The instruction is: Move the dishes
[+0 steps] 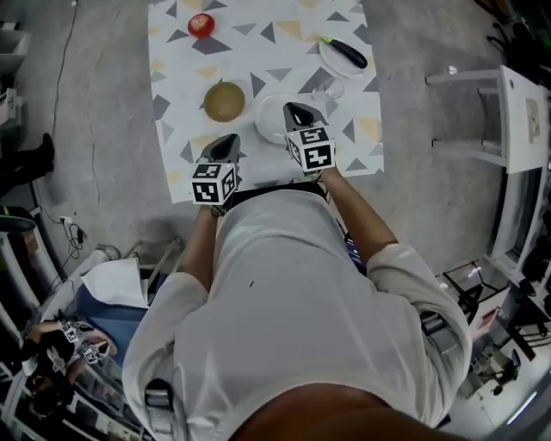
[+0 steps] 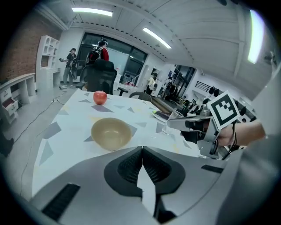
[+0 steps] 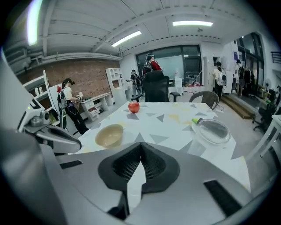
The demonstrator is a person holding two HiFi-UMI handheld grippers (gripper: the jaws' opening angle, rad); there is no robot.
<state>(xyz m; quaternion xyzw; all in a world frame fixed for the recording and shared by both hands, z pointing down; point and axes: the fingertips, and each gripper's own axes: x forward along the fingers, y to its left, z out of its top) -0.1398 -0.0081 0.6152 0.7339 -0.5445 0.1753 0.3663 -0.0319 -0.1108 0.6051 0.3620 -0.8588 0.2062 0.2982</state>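
A tan bowl (image 1: 224, 101) sits on the patterned tablecloth, with a white plate (image 1: 267, 122) to its right. My right gripper (image 1: 294, 108) hovers over that plate's near right part, jaws shut on nothing. Just near of the bowl, over the table's near edge, my left gripper (image 1: 229, 139) is also shut and empty. In the left gripper view the bowl (image 2: 110, 132) lies beyond the shut jaws (image 2: 142, 151). The right gripper view shows the bowl (image 3: 109, 134) to the left, beyond its shut jaws (image 3: 141, 147), and a glass plate (image 3: 212, 130) to the right.
A red apple (image 1: 201, 24) lies at the table's far left. The glass plate (image 1: 343, 53) at the far right holds a dark eggplant, and a clear glass (image 1: 328, 89) stands near it. A white chair (image 1: 508, 121) is right of the table. People stand far behind.
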